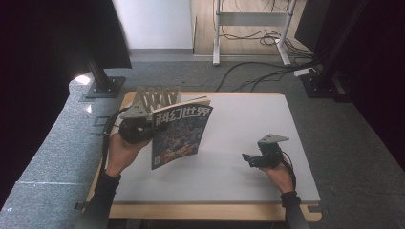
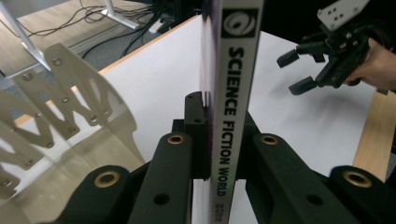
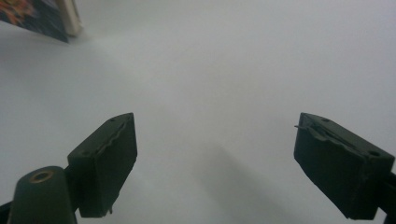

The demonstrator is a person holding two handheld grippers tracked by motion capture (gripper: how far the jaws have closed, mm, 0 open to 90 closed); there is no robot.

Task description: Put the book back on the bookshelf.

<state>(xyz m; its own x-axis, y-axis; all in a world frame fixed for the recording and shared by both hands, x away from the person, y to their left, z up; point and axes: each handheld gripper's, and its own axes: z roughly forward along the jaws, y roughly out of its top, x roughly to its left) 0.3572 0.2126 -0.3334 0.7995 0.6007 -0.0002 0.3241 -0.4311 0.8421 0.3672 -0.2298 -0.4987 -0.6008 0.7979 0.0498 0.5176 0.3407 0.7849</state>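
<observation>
Clamped on the spine of a magazine [image 2: 232,107], the left gripper [image 2: 219,140] has its two black jaws pressed against either side of the thin white spine, which reads "SCIENCE FICTION WORLD" top to bottom in the left gripper view. That lettering is legible from this camera alone; the high view instead gives the front cover of the magazine [image 1: 179,133], with large Chinese characters on a white band over a busy blue and orange picture. There the magazine stands up off the white table [image 1: 267,176], tilted, its lower corner down near the surface and its top edge leaning away from the person.

Just behind the magazine, at the table's far left corner, stands a pale wooden rack [image 1: 155,98] with a row of upright slats. The left gripper view brings that rack [image 2: 60,98] close on the magazine's left, showing its crossed slats and screw heads.

To the right of the magazine and well apart from it, the right gripper [image 1: 249,159] hovers low over the bare table in the person's right hand [image 1: 277,171]. Its jaws are spread wide with nothing between them, as the right gripper view makes plain: two black pads [image 3: 109,158] flank empty white tabletop, with a corner of the magazine [image 3: 42,18] at upper left. The left gripper view also catches this right gripper [image 2: 310,65] beyond the magazine, jaws parted.
</observation>
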